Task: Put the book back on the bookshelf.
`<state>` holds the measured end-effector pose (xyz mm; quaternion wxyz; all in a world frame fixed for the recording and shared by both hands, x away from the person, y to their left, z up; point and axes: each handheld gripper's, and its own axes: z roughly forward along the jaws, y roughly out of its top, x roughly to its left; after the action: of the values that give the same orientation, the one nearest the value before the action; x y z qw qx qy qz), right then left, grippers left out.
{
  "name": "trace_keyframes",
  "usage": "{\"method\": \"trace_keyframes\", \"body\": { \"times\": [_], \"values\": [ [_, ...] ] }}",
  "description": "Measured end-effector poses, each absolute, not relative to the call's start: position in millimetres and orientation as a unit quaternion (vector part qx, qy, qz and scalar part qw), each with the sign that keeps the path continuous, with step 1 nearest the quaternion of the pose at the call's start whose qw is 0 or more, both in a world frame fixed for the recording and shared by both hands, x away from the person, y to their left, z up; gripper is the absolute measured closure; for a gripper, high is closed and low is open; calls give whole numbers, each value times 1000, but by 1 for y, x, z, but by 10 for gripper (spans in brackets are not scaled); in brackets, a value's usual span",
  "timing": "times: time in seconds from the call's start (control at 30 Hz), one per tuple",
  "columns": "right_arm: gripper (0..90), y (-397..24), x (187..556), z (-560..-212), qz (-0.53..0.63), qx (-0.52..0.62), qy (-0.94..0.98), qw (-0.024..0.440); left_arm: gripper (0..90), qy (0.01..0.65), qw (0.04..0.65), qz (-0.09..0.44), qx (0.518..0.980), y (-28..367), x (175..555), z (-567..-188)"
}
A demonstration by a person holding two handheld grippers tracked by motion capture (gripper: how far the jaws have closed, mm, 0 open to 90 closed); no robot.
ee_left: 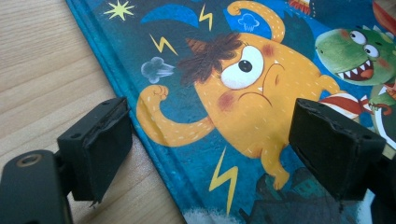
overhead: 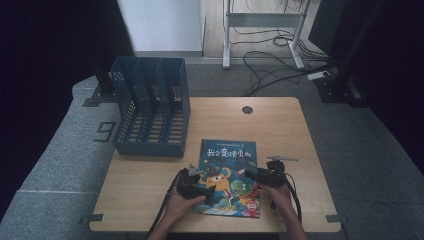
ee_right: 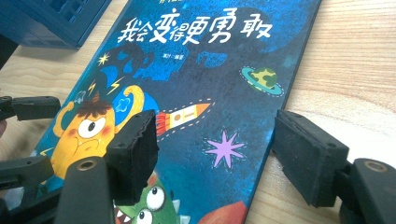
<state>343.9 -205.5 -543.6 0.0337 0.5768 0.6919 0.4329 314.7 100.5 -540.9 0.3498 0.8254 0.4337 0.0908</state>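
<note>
Grippers first: the left gripper (overhead: pixel 196 186) has its jaws spread wide across the left edge of the picture book (overhead: pixel 229 175), one jaw over bare wood, one over the cover, and the right gripper (overhead: pixel 263 177) straddles the right edge just as wide, neither gripping. Book lies flat near the table's (overhead: pixel 150 185) front edge, middle-ish. Looks like the pickup step (blue file rack (overhead: pixel 150 112) waits at the back-left corner), so next they'd need to get a jaw under an edge and pinch it.

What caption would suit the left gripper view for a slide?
Left gripper open, jaws straddling the left edge of a picture book lying flat on the wooden table.
</note>
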Motion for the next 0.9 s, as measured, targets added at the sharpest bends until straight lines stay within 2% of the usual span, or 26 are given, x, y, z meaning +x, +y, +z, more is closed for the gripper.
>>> {"method": "trace_keyframes", "body": {
  "times": [0.23, 0.43, 0.57, 0.9],
  "values": [
    [290, -204, 345, -545, 428, 579, 692, 47, 136, 434, 349, 92, 826, 100, 315, -541],
    [280, -202, 345, -545, 433, 581, 688, 41, 135, 434, 347, 95, 826, 99, 314, -541],
    [328, -211, 344, -541, 456, 583, 673, 21, 135, 434, 347, 96, 826, 99, 315, -541],
    [333, -221, 342, -535, 508, 575, 641, -26, 122, 443, 354, 82, 819, 105, 318, -540]
  ]
}}
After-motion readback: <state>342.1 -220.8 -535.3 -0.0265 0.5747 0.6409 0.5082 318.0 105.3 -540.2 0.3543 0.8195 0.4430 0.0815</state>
